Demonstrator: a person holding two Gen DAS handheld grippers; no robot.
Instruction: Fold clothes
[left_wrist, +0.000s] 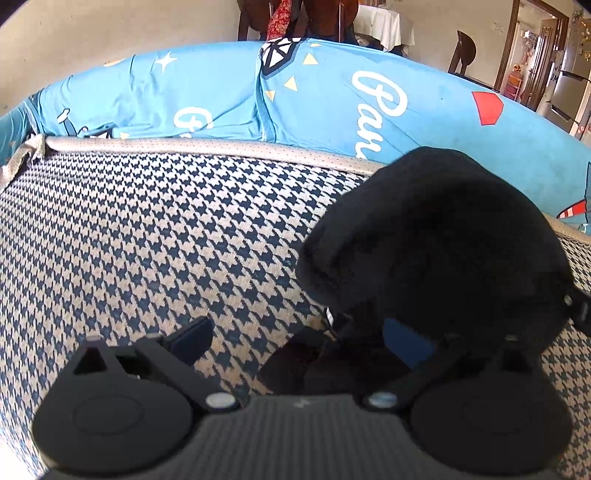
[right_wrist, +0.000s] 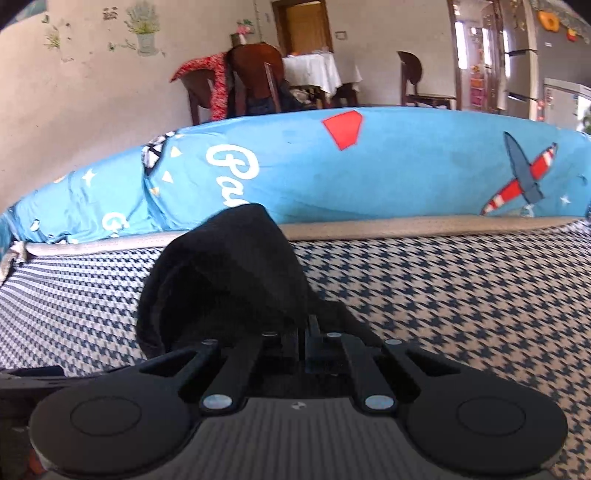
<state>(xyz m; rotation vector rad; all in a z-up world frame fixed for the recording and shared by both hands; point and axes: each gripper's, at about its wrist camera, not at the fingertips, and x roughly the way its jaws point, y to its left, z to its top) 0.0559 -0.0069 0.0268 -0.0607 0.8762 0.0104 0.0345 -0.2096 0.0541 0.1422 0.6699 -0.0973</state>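
A black garment (left_wrist: 436, 240) is bunched into a tall lump on the houndstooth cover (left_wrist: 147, 240). In the left wrist view it rises at the right and drapes over my right finger, hiding most of its blue pad. My left gripper (left_wrist: 295, 336) is open, and a dark flap of the cloth lies low between its fingers. In the right wrist view the same black garment (right_wrist: 229, 273) stands just ahead and to the left. My right gripper (right_wrist: 304, 325) is shut on its near edge, fingers pressed together.
The navy-and-beige houndstooth cover (right_wrist: 461, 295) ends at a beige piped edge (right_wrist: 406, 225). Behind it runs a long blue cartoon-print cushion (right_wrist: 388, 170). Farther back are wooden chairs (right_wrist: 255, 77), a table with a white cloth (right_wrist: 314, 70) and a doorway.
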